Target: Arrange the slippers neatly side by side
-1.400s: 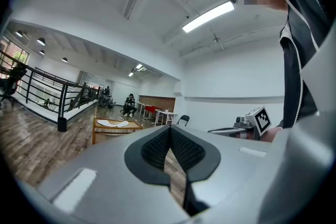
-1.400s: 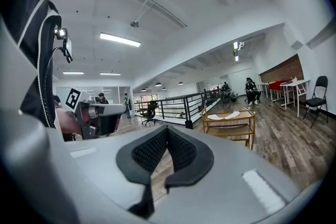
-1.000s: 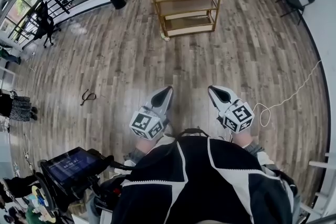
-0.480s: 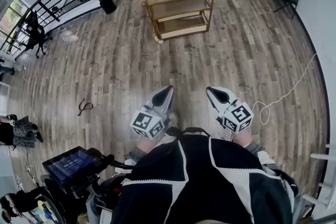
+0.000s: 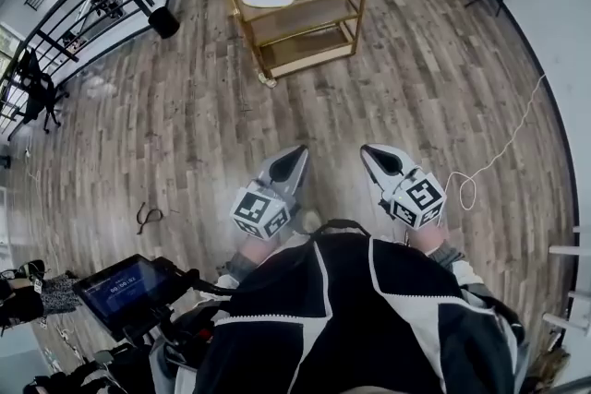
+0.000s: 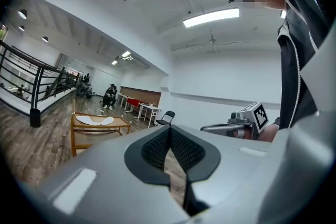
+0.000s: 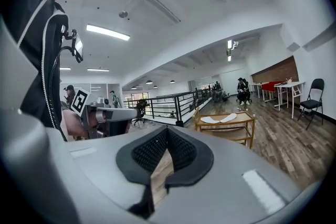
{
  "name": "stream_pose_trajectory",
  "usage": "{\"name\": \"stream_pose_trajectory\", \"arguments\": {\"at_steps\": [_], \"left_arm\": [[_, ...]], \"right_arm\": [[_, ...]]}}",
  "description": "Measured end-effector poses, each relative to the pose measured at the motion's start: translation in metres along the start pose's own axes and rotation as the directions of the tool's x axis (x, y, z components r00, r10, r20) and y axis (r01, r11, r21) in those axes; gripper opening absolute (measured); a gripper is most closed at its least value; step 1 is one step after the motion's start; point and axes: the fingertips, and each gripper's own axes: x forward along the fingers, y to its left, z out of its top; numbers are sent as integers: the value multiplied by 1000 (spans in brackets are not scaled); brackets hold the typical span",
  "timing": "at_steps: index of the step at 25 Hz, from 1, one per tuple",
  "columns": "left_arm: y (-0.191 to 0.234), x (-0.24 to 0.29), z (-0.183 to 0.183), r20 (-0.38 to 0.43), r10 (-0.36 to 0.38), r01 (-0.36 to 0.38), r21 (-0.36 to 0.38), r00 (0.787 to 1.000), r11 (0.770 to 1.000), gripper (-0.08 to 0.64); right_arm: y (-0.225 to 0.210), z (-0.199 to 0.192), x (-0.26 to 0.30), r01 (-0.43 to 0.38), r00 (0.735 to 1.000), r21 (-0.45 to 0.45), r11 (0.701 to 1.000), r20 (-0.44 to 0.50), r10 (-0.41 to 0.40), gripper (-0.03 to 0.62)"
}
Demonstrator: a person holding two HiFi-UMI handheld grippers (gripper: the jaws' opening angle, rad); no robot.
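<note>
Left claw (image 5: 297, 153), right claw (image 5: 370, 151): closed, well short of 2 slippers (image 5: 266, 0) atop cart (image 5: 305, 49).

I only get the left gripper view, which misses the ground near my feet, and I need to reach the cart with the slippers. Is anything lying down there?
Observer: Yes. A white cable runs across the floor on your right and ends in a loop, off the straight line to the cart.
Operator: And my other hand, is it carrying anything?
Observer: No. The right gripper has its jaws together with nothing between them.
Operator: Anything on my left side?
Observer: A small dark item lies on the boards there, well off to the side; I can't tell what it is.
</note>
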Motion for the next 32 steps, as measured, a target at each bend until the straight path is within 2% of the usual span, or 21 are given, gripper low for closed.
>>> {"name": "stream_pose_trajectory", "arguments": {"at_steps": [7,15,20,26,32], "left_arm": [[56,9,5,-12,-68,68,-14,998,998,15],[92,15,6,-12,-90,90,-27,996,996,14],[111,27,6,-20,-80,79,-44,997,996,15],[135,62,3,-25,-52,51,-49,998,998,15],[167,135,20,-16,11,-11,-52,1000,999,14]], "right_arm": [[-6,7,62,41,999,27,999,3,-41,5],[-8,12,100,41,999,11,999,-6,-41,5],[-23,9,121,29,999,37,999,-26,-28,5],[-61,10,160,-39,999,33,999,-19,39,5],[-133,31,188,-100,995,38,994,-26,101,5]]}}
